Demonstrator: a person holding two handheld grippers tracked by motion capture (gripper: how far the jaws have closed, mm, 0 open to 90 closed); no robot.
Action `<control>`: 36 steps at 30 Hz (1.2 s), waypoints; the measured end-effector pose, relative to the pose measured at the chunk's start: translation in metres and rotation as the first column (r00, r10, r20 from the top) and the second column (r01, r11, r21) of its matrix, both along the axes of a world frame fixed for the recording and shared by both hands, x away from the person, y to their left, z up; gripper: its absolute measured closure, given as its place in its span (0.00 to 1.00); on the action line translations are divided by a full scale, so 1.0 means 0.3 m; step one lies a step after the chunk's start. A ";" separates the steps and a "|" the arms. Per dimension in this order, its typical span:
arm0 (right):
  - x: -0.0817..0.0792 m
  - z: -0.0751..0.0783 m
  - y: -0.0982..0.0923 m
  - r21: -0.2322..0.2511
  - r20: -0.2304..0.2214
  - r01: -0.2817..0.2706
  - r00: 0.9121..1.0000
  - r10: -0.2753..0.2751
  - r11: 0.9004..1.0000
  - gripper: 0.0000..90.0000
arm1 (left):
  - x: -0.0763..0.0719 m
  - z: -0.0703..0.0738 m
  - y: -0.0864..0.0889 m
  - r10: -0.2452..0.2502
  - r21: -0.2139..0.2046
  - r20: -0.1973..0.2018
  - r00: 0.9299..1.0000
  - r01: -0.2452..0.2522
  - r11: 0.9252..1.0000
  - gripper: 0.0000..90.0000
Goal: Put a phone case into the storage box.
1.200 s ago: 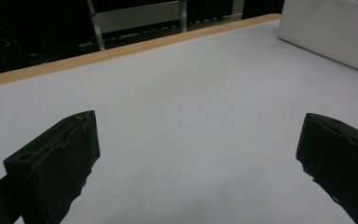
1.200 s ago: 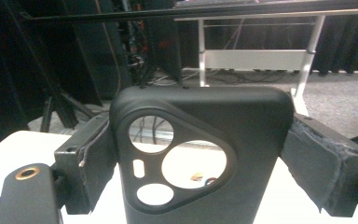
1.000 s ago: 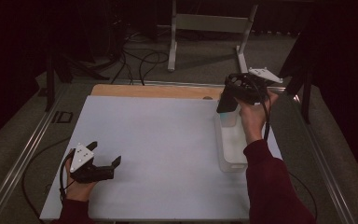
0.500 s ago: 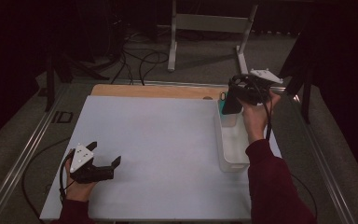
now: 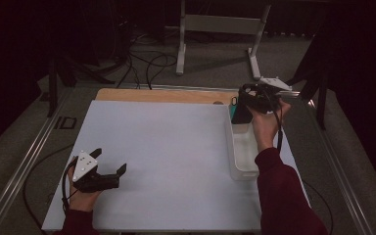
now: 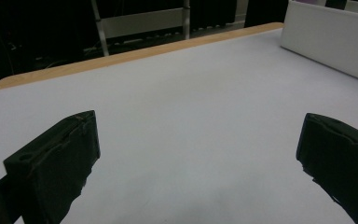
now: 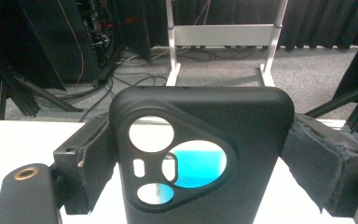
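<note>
A black phone case (image 7: 200,158) stands upright at frame centre, camera cutouts facing us, teal showing through.

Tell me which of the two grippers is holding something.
The right gripper, raised over the far end of the white bin, is clamped on a black phone case. The left gripper is open above the bare table.

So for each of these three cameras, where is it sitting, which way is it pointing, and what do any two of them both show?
High view: above the person's side, looking forward and down on the table; both forearms, left gripper and right gripper show.
Left gripper view: rides low over the table, between its own open jaws, facing the white bin.
Right gripper view: faces the floor past the far edge; its jaws clamp a black phone case.
Shared: the high and left gripper views both show the white bin.
</note>
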State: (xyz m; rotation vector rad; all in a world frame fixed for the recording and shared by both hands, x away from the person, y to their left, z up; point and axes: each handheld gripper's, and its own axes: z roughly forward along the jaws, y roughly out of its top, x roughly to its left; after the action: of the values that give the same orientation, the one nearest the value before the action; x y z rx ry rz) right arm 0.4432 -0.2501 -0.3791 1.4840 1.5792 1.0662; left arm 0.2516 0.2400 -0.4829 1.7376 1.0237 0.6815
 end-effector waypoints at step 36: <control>0.046 -0.158 0.031 -0.052 -0.119 0.055 0.991 -0.061 0.997 0.14 | -0.005 0.007 0.007 0.007 -0.010 0.011 1.000 -0.007 1.000 0.00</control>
State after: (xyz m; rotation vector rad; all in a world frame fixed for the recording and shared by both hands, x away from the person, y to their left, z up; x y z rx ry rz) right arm 0.4571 -0.2410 -0.4265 1.5773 1.6225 0.9145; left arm 0.2502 0.2422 -0.4809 1.7199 1.0245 0.6890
